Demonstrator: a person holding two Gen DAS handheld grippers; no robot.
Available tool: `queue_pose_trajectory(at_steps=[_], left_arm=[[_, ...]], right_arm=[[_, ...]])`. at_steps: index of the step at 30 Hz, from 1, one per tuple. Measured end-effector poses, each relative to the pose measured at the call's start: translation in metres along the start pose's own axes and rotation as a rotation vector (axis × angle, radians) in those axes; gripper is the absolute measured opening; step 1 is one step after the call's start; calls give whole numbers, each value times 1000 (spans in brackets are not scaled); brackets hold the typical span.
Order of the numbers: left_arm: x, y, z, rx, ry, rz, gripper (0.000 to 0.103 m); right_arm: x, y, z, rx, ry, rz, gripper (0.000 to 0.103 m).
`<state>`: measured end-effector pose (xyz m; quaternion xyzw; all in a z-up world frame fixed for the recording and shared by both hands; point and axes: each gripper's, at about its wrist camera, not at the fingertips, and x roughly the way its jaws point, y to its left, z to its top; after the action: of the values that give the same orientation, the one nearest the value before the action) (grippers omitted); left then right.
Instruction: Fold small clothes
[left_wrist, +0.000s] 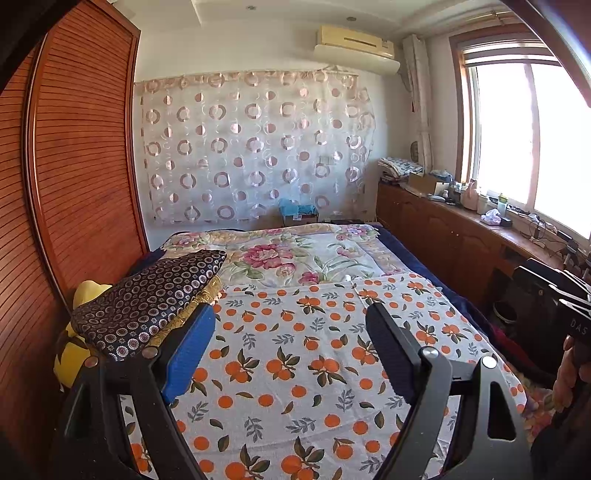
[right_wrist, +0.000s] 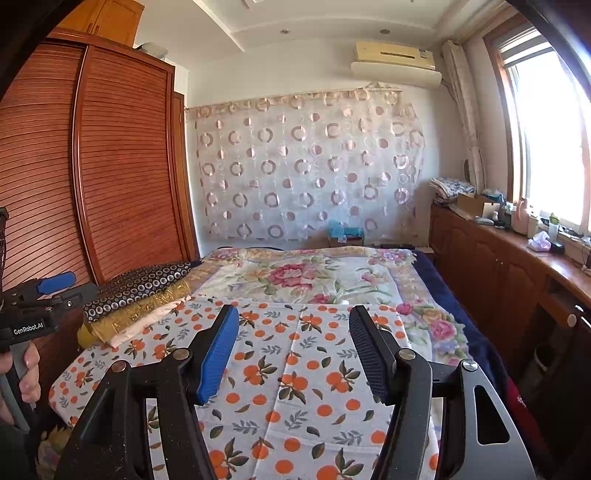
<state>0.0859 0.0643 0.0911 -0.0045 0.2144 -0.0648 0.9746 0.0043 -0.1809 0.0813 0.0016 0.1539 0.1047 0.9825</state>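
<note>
A white cloth printed with oranges lies spread flat over the near half of the bed, with a fold crease down its middle. My left gripper hovers above it, jaws wide open and holding nothing. My right gripper also hangs over the cloth, open with nothing between its fingers. At the bed's left side sits a stack of folded clothes: a dark circle-patterned piece on top, with golden and cream pieces under it.
A floral bedspread covers the far half of the bed. A slatted wooden wardrobe stands close on the left. A low wooden cabinet with clutter runs under the window on the right. A yellow soft object lies behind the stack.
</note>
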Motion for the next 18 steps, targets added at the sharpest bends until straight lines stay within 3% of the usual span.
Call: queue_pose_trajectory(at_steps=[18], left_arm=[[-3, 5, -6, -8, -8, 11, 84]], right_arm=[[18, -11, 0, -1, -5, 0, 64]])
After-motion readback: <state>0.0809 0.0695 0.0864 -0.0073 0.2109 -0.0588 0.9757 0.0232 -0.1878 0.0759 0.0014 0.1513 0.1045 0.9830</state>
